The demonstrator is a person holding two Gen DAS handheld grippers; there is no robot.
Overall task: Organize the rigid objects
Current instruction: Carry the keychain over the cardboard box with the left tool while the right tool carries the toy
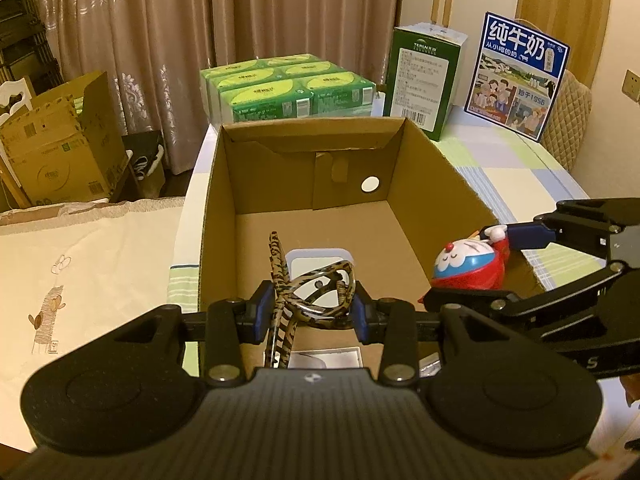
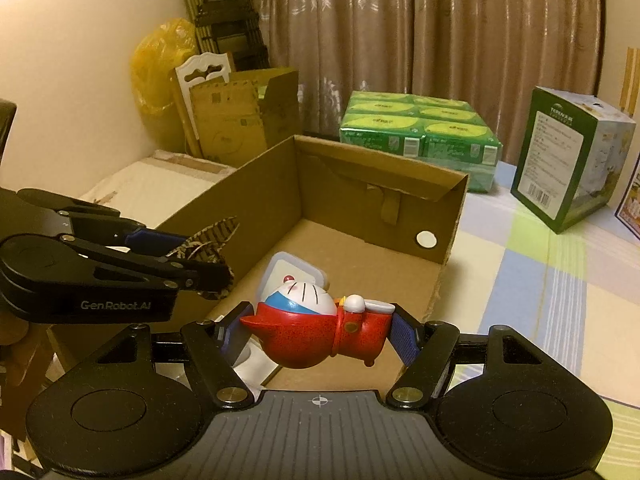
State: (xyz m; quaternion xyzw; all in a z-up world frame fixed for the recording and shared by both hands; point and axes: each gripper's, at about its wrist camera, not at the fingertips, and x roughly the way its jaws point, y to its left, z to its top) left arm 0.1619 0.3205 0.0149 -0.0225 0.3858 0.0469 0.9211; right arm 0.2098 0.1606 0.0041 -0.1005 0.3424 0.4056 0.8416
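Left wrist view, nearest first: the left gripper has its blue pads pinched on a tortoiseshell hair claw clip, whose looped body sits squarely between the fingers while its long striped prongs stick up and forward past them. I judge the clip light, stiff and glossy, so likely slippery; its curved loops give the pads little flat face, and a hold across the thick hinge part looks safest. It hangs over the near end of the open cardboard box, above a white lidded container lying on the box floor.

To the right, the right gripper is clamped at a moderate width around a red-and-blue cat figurine, lying on its side crosswise between the pads, head toward the box. It looks like hard, smooth plastic, rounded and probably a little heavier than the clip; the round belly could roll in the grip, so the pads bear best on its flatter ends, as they do now. It hovers over the box's near right corner.

Farther off, beyond the box, stand a pack of green tissue boxes and a green carton on the checked tablecloth.
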